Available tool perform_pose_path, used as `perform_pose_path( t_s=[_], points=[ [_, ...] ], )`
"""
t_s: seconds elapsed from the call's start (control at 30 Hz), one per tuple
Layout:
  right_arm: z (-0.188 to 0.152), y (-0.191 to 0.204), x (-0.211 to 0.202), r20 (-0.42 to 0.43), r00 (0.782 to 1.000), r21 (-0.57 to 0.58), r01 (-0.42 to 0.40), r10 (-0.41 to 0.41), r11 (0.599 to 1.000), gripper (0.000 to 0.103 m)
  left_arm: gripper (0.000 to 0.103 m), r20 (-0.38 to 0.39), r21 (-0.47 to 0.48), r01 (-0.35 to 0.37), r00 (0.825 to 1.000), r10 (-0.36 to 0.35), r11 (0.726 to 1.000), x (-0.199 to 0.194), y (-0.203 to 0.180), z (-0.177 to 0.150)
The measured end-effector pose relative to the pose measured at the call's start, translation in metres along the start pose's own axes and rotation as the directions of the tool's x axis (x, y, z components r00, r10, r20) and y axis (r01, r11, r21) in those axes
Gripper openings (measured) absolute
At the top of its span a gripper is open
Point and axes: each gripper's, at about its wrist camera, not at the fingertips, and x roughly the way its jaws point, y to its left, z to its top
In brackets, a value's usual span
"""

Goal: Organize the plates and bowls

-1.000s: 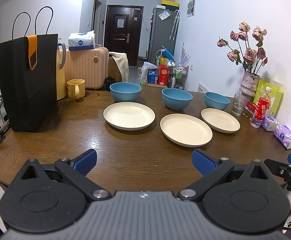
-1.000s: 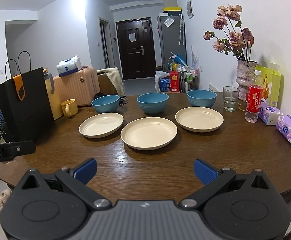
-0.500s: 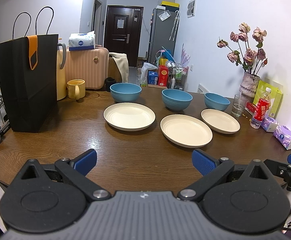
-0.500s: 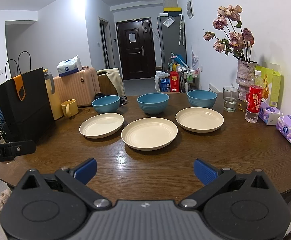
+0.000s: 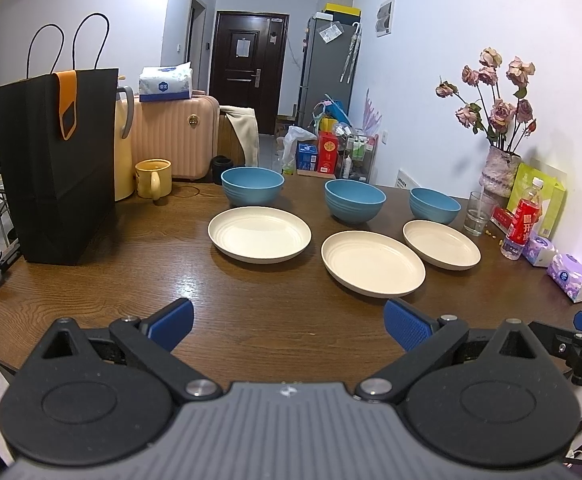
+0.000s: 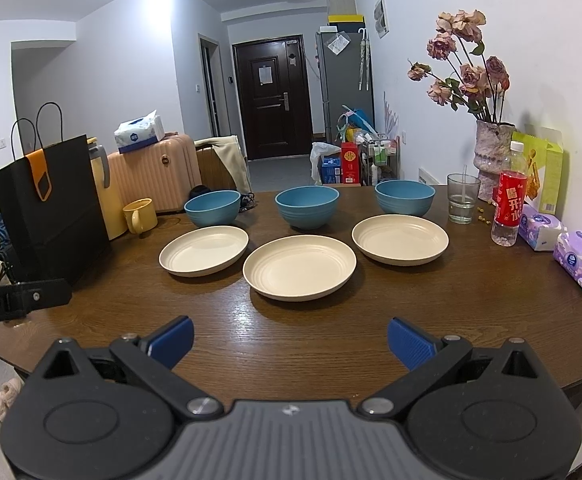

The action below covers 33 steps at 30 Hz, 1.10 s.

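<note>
Three cream plates lie in a row on the brown wooden table (image 5: 131,276): left plate (image 5: 259,233), middle plate (image 5: 372,261), right plate (image 5: 441,243). Behind each stands a blue bowl: left bowl (image 5: 252,185), middle bowl (image 5: 354,201), right bowl (image 5: 434,205). The right wrist view shows the same plates (image 6: 203,250) (image 6: 299,266) (image 6: 400,239) and bowls (image 6: 212,208) (image 6: 307,207) (image 6: 405,197). My left gripper (image 5: 289,322) is open and empty over the near table edge. My right gripper (image 6: 289,340) is open and empty, short of the middle plate.
A tall black paper bag (image 5: 57,160), a yellow kettle (image 5: 125,140) and a yellow mug (image 5: 153,178) stand at the left. A glass (image 6: 462,203), a red bottle (image 6: 509,210), a flower vase (image 6: 491,152) and tissue packs (image 6: 581,258) stand at the right by the wall.
Both grippers have edged very slightly; the plates and bowls have not moved.
</note>
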Motion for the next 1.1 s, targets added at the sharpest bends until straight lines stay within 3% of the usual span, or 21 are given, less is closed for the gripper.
perform_pose_path(
  t_s=[0.53,1.1],
  points=[
    [0.002,0.002,0.004,0.000,1.000,0.003,-0.003,0.003,1.000,0.103,0.103,0.000,0.001,-0.001,1.000,0.001,1.000,0.000,0.001,0.000],
    [0.011,-0.005,0.029,-0.026,0.999,0.025,-0.040,0.041,0.999,0.103,0.103,-0.002,-0.031,-0.050,0.999,0.050,0.998,0.010,0.004,0.005]
  ],
)
